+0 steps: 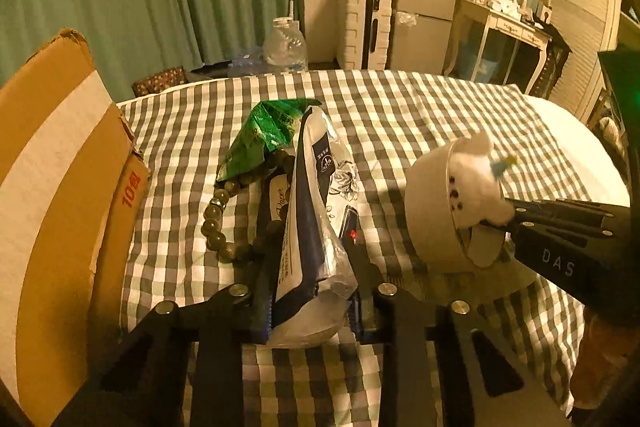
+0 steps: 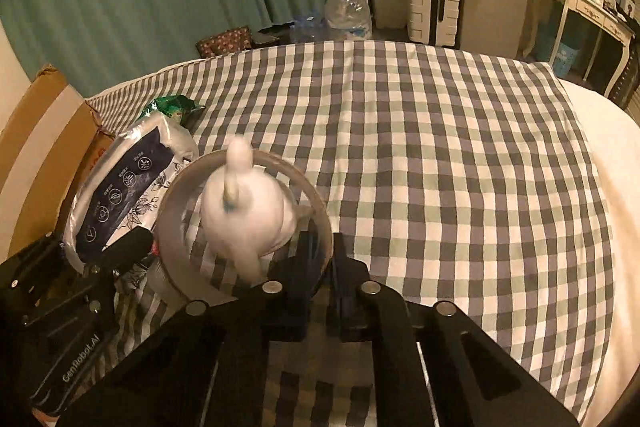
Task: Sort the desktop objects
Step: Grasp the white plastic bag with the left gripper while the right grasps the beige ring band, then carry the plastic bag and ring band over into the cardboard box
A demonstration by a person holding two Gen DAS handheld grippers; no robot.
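Note:
My left gripper [image 1: 310,267] is shut on a white and navy tissue pack [image 1: 308,211], held upright above the checked tablecloth; the pack also shows in the right wrist view [image 2: 124,187]. Under it lie a green foil packet [image 1: 264,135] and a string of dark beads [image 1: 218,219]. My right gripper [image 2: 322,259] is shut on the rim of a clear round bowl [image 2: 180,187], lifted and tilted, with a white plush toy [image 2: 248,211] inside. In the left wrist view the bowl [image 1: 430,211] and toy [image 1: 476,187] are at the right.
A cardboard box [image 1: 52,187] stands along the table's left edge. The checked cloth [image 2: 440,167] covers the table. Behind the table are a water bottle [image 1: 285,47], a suitcase [image 1: 362,27], a small fridge [image 1: 420,23] and a dressing table [image 1: 504,27].

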